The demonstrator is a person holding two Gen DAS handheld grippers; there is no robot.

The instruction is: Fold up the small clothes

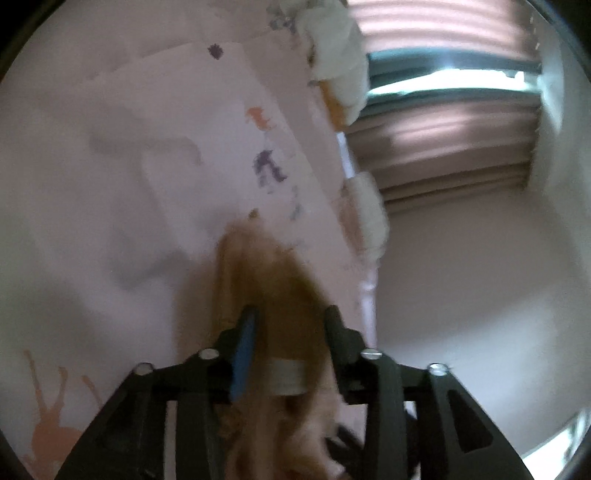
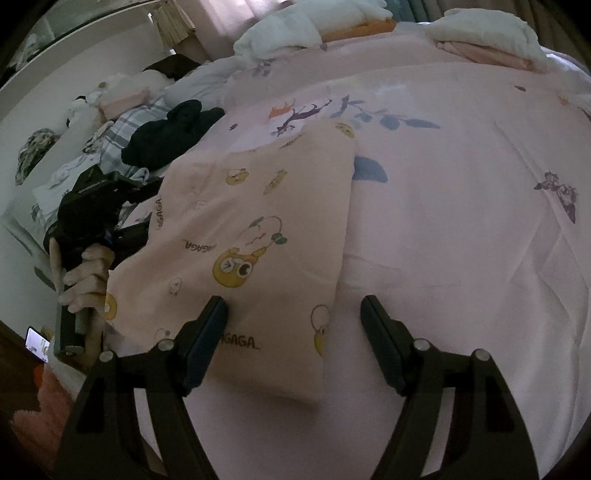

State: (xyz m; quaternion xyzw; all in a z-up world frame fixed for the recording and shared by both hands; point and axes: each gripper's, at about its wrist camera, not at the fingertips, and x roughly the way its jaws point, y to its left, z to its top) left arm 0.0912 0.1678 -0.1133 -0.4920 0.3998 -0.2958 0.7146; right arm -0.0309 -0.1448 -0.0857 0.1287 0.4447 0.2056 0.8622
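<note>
**Ana:** Right wrist view first: what is that claw doing?

**Ben:** The right gripper (image 2: 293,312) stands spread wide, both fingers apart with nothing between them. The near edge of the small peach garment (image 2: 255,236), printed with yellow cartoon faces, lies just ahead of it and reaches in between its fingers. The left finger looks to be touching the cloth, though I cannot be sure; the right finger is clear of it, over the pink bedsheet (image 2: 461,221).

**Ana:** And the other one?

**Ben:** Off to the left of that claw, the left gripper (image 2: 147,206) is at the garment's left edge, held by the person's hand (image 2: 86,280). In the left wrist view, the left gripper (image 1: 290,317) has its fingers drawn close on a bunched fold of the garment (image 1: 273,280), which fills the gap between them. That picture is blurred.

**Ana:** Anything else around?

**Ben:** Beyond the garment, up and left of the right claw, a dark piece of clothing (image 2: 173,133) lies on a plaid cloth (image 2: 114,136). Farther ahead, white bedding (image 2: 295,29) is heaped.
</note>
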